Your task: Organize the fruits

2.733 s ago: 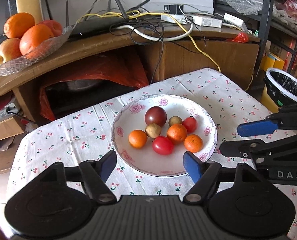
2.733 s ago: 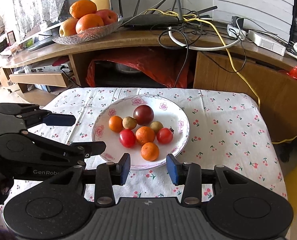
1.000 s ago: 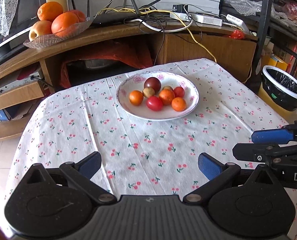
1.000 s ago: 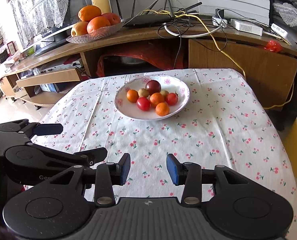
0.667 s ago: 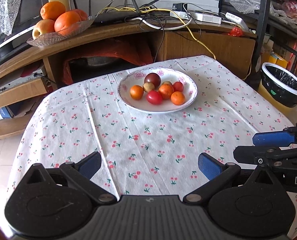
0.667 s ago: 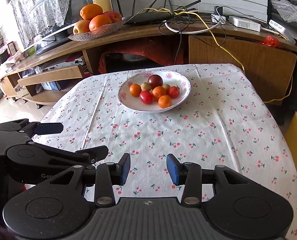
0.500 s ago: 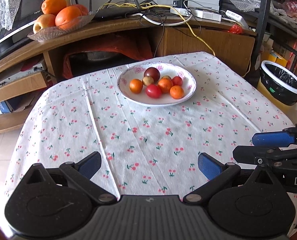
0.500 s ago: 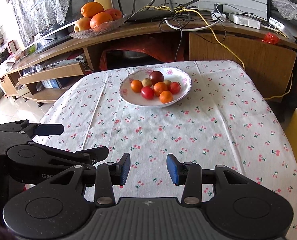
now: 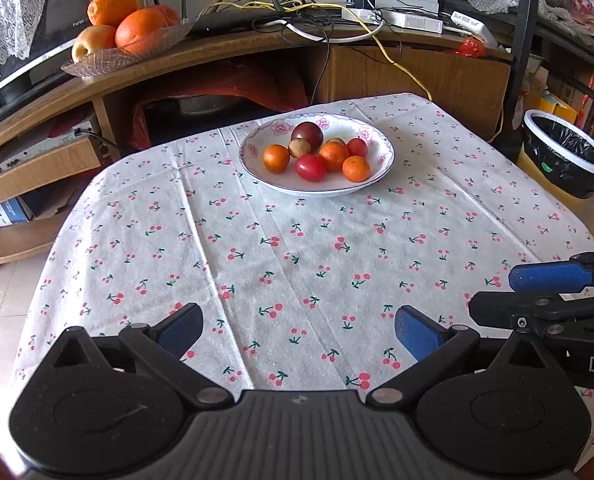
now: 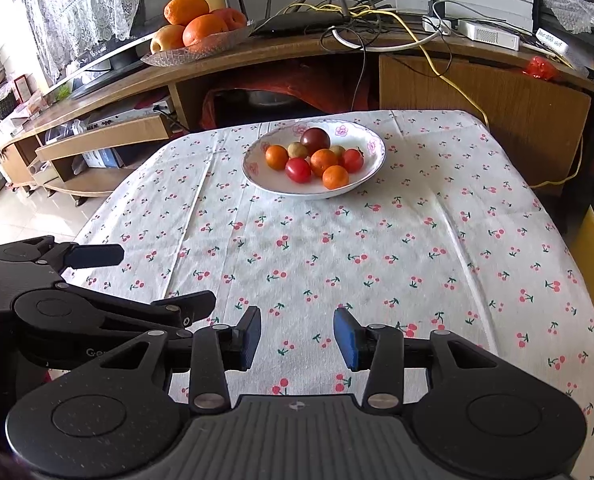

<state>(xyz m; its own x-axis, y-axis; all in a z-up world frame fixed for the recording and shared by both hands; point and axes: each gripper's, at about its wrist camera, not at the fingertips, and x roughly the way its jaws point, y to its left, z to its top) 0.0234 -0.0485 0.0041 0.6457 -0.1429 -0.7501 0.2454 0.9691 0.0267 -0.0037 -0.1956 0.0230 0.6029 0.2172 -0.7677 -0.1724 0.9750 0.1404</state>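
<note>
Both hand-held grippers released, empty; only left view shows whole bin; fruit bowl far.

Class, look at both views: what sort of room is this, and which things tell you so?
Probably a home living room: a cherry-print tablecloth with a fruit plate, a wooden TV stand holding a router, and a lace curtain.

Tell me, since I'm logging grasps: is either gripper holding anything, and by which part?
Nothing is held. The left gripper and right gripper are both open over the tablecloth.
</note>
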